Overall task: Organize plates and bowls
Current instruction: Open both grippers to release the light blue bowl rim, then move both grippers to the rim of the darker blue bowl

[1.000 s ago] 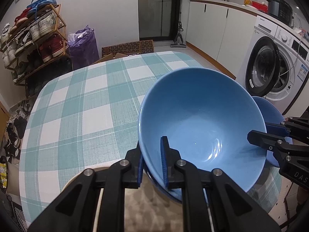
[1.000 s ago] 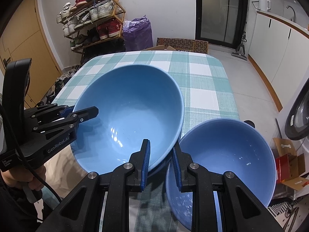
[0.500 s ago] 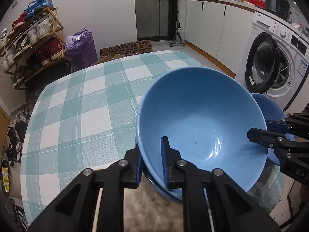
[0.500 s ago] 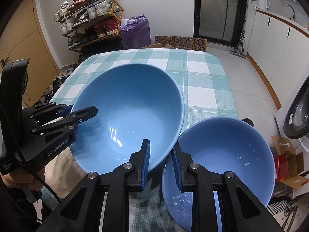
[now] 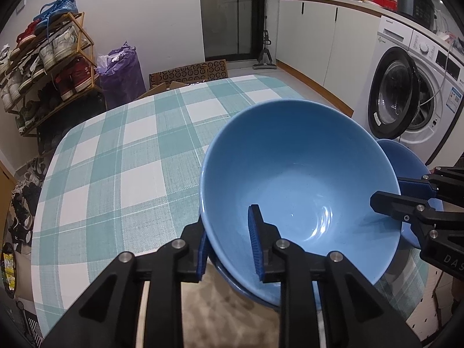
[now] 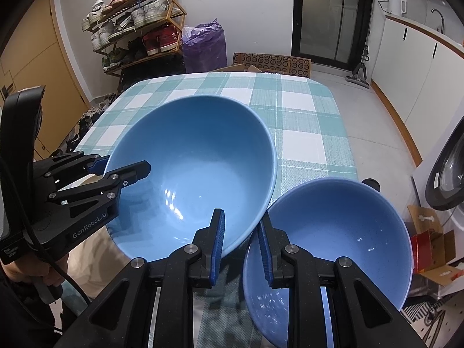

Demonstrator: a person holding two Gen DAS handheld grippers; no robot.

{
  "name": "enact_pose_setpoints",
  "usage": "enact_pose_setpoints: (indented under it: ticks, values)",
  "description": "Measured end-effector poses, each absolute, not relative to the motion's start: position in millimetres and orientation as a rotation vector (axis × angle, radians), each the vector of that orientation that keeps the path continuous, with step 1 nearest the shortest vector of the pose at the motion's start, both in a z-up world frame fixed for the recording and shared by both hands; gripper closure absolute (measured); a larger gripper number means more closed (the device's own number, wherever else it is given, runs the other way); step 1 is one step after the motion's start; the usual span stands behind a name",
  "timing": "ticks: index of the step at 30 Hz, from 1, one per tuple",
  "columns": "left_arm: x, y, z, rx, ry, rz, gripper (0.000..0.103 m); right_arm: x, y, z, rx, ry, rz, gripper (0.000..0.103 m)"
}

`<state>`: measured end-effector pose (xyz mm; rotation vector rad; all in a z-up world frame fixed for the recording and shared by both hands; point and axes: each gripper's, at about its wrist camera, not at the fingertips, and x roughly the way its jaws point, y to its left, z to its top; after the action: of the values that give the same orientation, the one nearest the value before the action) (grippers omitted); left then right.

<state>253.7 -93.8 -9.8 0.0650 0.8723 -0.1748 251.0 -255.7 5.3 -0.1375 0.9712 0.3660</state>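
You hold large blue bowl with both: left gripper pinches near rim, right gripper spread astride opposite rim. Bowl tilted above second bowl, small bowl beside. Risk: thin rim pinch slips, bowls knock.

A large glossy blue bowl sits tilted, its near rim raised, nested in another blue bowl whose edge peeks out beneath. Just beside it, on the right, a smaller blue bowl stands near the checked bench's edge, rims almost touching.
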Motion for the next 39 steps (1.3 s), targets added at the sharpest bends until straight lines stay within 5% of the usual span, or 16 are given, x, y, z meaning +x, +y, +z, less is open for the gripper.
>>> enact_pose_setpoints:
  ticks: [7,10,14,18,20,22,26,28,30,39]
  values:
    - [254,-91,-8,0.057,0.888,-0.193,0.076,250,-257,7,-0.147,0.968,0.370,0.078]
    - [251,-90,-4,0.094,0.865,-0.142,0.056,250,-260,9,-0.149,0.955,0.364,0.075]
    - [250,-82,2,0.077,0.854,-0.139,0.056,249,-266,13,-0.136,0.945,0.361,0.070]
    - [247,-76,10,0.049,0.841,-0.153,0.051,247,-270,20,-0.112,0.923,0.374,0.053]
    - [246,-74,15,0.021,0.836,-0.174,0.043,245,-271,25,-0.102,0.914,0.384,0.045]
    - [244,-74,20,0.003,0.825,-0.181,0.023,244,-271,29,-0.083,0.902,0.397,0.032]
    - [240,-75,31,-0.038,0.807,-0.234,0.022,240,-273,39,-0.061,0.879,0.409,0.018]
    - [239,-76,35,-0.052,0.804,-0.261,0.000,238,-274,44,-0.054,0.870,0.398,0.011]
    - [237,-78,39,-0.060,0.785,-0.269,0.000,236,-277,49,-0.049,0.845,0.383,0.002]
    - [234,-98,52,-0.024,0.771,-0.293,0.000,223,-301,71,-0.025,0.800,0.343,0.001]
